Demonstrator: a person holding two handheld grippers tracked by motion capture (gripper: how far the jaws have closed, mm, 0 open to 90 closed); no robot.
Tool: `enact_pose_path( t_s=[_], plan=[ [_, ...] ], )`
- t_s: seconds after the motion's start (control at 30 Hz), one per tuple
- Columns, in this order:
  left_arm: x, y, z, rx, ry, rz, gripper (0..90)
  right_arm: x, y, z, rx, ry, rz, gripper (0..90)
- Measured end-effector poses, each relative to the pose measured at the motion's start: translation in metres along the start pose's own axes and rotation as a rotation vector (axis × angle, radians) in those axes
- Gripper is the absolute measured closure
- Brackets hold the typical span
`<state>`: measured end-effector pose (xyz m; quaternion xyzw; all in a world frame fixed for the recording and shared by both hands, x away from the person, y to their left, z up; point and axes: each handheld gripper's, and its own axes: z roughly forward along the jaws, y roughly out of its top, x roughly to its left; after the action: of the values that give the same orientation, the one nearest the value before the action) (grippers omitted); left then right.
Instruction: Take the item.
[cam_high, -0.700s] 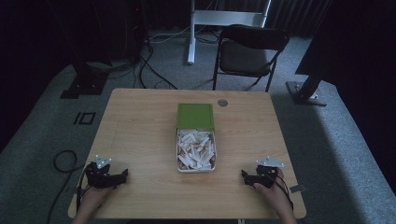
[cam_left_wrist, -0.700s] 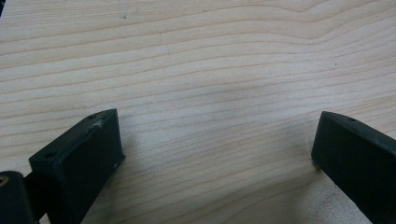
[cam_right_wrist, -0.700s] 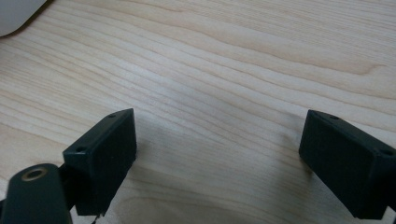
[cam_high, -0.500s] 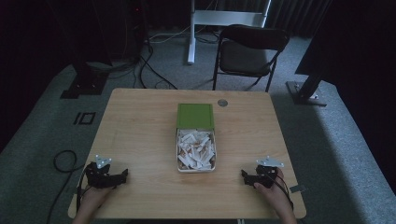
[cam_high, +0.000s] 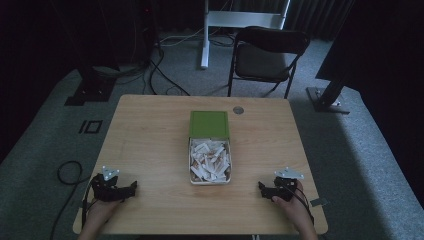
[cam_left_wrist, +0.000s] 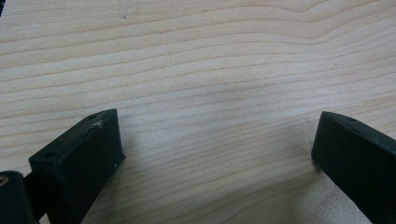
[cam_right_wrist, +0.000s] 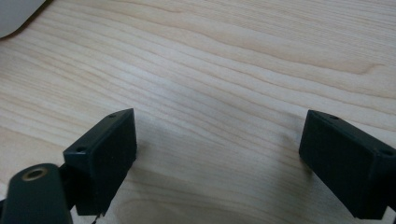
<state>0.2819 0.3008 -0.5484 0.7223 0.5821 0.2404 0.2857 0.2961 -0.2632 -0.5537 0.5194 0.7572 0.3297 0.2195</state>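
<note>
In the high view we see the left gripper (cam_high: 131, 187) at the lower left of the frame, resting on the wooden table (cam_high: 150, 135) near its front edge, with our left hand (cam_high: 97, 212) behind it at the bottom of the picture. The right gripper (cam_high: 262, 187) sits at the lower right, held by our right hand (cam_high: 292, 205), also low on the tabletop. Between them, in the middle of the frame, stands an open white box (cam_high: 210, 182) holding a heap of small white pieces (cam_high: 210, 160); its green lid (cam_high: 209, 123) lies just above it in the picture, touching the box's far edge. Both grippers are well apart from the box, one to each side. In the left gripper view we find the left gripper (cam_left_wrist: 217, 140) with its two black jaws spread wide at the lower corners of the frame, and bare wood grain between them; nothing is held. The right gripper view shows the right gripper (cam_right_wrist: 217, 140) the same way, jaws set wide apart over bare wood, with a pale rounded corner of the box (cam_right_wrist: 18, 14) at the upper left of that frame. A small round disc (cam_high: 238, 110) lies on the table above and right of the lid, and a dark folding chair (cam_high: 267, 55) stands beyond the table at the top of the high view.
</note>
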Motion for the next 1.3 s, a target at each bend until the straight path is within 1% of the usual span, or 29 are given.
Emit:
enact_pose_path(
  t_s=[0.1, 0.17, 0.27, 0.33, 0.53, 0.7, 0.73, 0.77, 1.07, 1.2, 1.3],
  plan=[
    [0.0, 0.0, 0.0, 0.0, 0.0, 0.0, 2.6, 0.001, 0.001, 0.001, -0.001, -0.002, 0.0, 11.1],
    [0.0, 0.0, 0.0, 0.0, 0.0, 0.0, 2.6, 0.001, 0.003, 0.002, -0.001, -0.003, -0.001, 15.0],
    [0.0, 0.0, 0.0, 0.0, 0.0, 0.0, 2.6, 0.001, 0.006, 0.002, 0.007, 0.011, 0.001, 15.0],
    [0.0, 0.0, 0.0, 0.0, 0.0, 0.0, 2.6, 0.002, 0.011, 0.001, 0.001, 0.005, -0.013, 14.9],
    [0.0, 0.0, 0.0, 0.0, 0.0, 0.0, 2.6, 0.003, 0.027, -0.011, -0.032, 0.013, -0.021, 14.6],
    [0.0, 0.0, 0.0, 0.0, 0.0, 0.0, 2.6, 0.004, 0.041, -0.021, -0.071, 0.031, -0.01, 13.4],
    [0.0, 0.0, 0.0, 0.0, 0.0, 0.0, 2.6, 0.004, 0.041, -0.021, -0.071, 0.031, -0.01, 13.4],
    [0.0, 0.0, 0.0, 0.0, 0.0, 0.0, 2.6, 0.005, 0.046, -0.025, -0.081, 0.035, -0.024, 13.4],
    [0.0, 0.0, 0.0, -0.001, 0.0, -0.001, 2.6, 0.009, 0.061, -0.033, -0.111, 0.058, -0.031, 13.6],
    [0.0, 0.0, 0.0, -0.001, 0.0, -0.001, 2.6, 0.014, 0.072, -0.037, -0.124, 0.073, -0.059, 13.6],
    [0.0, 0.0, 0.0, -0.001, 0.0, -0.001, 2.6, 0.018, 0.079, -0.038, -0.134, 0.084, -0.065, 13.6]
  ],
)
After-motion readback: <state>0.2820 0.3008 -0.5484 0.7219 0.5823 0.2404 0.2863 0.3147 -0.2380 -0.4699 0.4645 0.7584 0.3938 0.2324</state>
